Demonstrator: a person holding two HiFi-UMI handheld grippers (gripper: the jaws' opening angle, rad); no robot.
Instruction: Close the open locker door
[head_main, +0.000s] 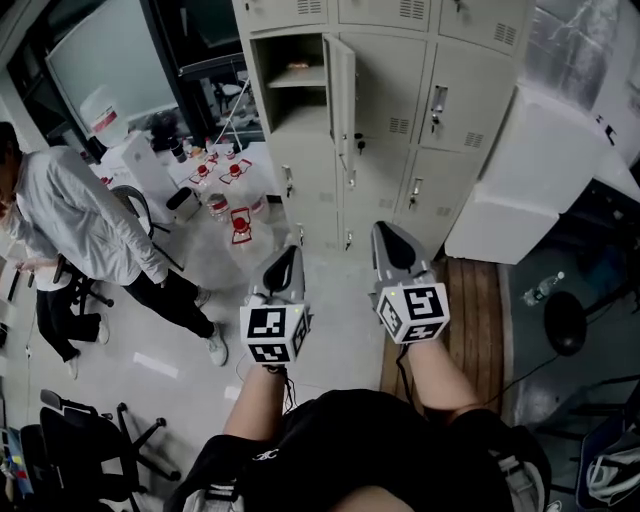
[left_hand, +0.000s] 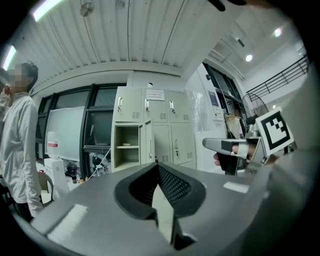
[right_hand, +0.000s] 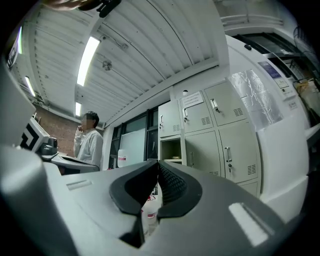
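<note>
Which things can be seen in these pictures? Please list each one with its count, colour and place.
locker bank: one, pale grey, top of the head view
locker door: one, pale grey, standing open, upper left column
bottles: several, clear with red parts, floor left of the lockers
jug: one, white with red label, far left
person: one, light shirt, dark trousers, left
office chair: one, black, bottom left
left gripper: one, grey, jaws shut, empty
right gripper: one, grey, jaws shut, empty
</note>
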